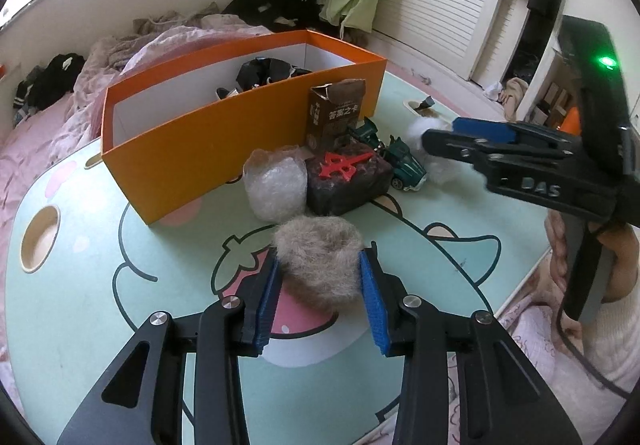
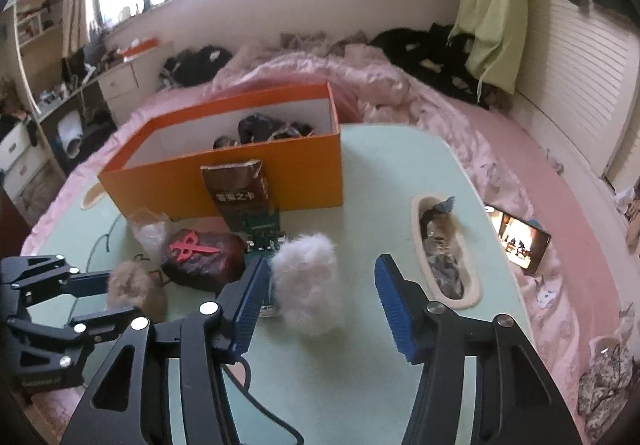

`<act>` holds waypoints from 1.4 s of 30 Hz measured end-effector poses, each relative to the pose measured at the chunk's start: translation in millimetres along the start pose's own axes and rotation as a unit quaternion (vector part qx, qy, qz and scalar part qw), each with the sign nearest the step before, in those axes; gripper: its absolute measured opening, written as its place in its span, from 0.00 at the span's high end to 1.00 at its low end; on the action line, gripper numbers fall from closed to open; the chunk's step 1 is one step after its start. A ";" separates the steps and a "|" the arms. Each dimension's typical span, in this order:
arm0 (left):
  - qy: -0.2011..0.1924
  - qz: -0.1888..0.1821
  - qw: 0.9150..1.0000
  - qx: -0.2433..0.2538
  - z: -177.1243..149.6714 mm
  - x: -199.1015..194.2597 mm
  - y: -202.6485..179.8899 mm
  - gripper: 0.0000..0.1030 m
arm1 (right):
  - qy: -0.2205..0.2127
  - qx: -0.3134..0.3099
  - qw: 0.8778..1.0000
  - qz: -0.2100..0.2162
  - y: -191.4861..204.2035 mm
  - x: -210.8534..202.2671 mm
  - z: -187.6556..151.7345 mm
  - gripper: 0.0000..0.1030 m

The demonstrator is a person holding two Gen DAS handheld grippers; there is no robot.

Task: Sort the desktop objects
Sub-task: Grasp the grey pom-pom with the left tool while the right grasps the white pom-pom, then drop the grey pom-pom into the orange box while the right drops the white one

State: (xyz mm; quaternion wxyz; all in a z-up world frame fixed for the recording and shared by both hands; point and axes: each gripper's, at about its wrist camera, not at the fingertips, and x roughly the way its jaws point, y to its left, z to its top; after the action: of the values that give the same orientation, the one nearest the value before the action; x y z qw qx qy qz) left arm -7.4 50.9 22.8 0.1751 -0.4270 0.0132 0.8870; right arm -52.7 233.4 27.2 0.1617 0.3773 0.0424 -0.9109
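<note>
- The left gripper [image 1: 320, 277] has both blue pads pressed on the grey-brown fur ball [image 1: 320, 265], which sits on the mint table [image 1: 120, 305].
- The right gripper [image 2: 320, 285] stands apart around the white fluff ball [image 2: 308, 281]; only its left pad touches.
- Beyond them stands the orange box [image 1: 192, 149].

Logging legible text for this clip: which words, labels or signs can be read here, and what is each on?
"答案之卡": front of the brown card box, standing against the orange box.
"DAS": moulded on the right gripper body; possibly more letters, blurred.
Small print on the brown card box's left side: too small to read.
Red emblem on the dark pouch: a symbol, not text.
</note>
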 end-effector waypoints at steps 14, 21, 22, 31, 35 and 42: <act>-0.031 -0.020 0.999 -0.006 2.1 -17.5 6.6 0.75 | -0.013 0.050 0.997 0.062 -12.6 -13.7 -10.5 0.78; -0.083 -0.024 0.996 -0.016 18.4 -54.4 15.4 0.75 | -0.059 0.050 0.993 0.086 -3.1 -39.6 17.2 0.78; -0.090 -0.021 0.996 -0.015 24.5 -58.0 16.9 0.75 | -0.062 0.049 0.993 0.092 0.2 -40.0 23.6 0.78; -0.100 0.032 0.993 -0.046 91.1 -35.2 50.7 0.75 | -0.070 0.039 0.992 0.102 33.7 3.7 97.0 0.78; -0.070 0.040 0.994 -0.072 98.5 -1.1 65.4 0.62 | -0.043 0.031 0.994 0.092 42.1 36.6 102.8 0.46; -0.077 0.049 0.993 -0.076 80.7 -3.9 64.9 0.45 | -0.039 0.028 0.996 0.071 40.0 42.4 83.7 0.34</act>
State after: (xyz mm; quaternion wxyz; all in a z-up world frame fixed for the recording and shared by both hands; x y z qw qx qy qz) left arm -86.8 2.8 68.8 0.0991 -0.3680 -0.0475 0.9233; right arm -124.2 167.8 58.8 0.2172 0.3483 -0.0162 -0.9118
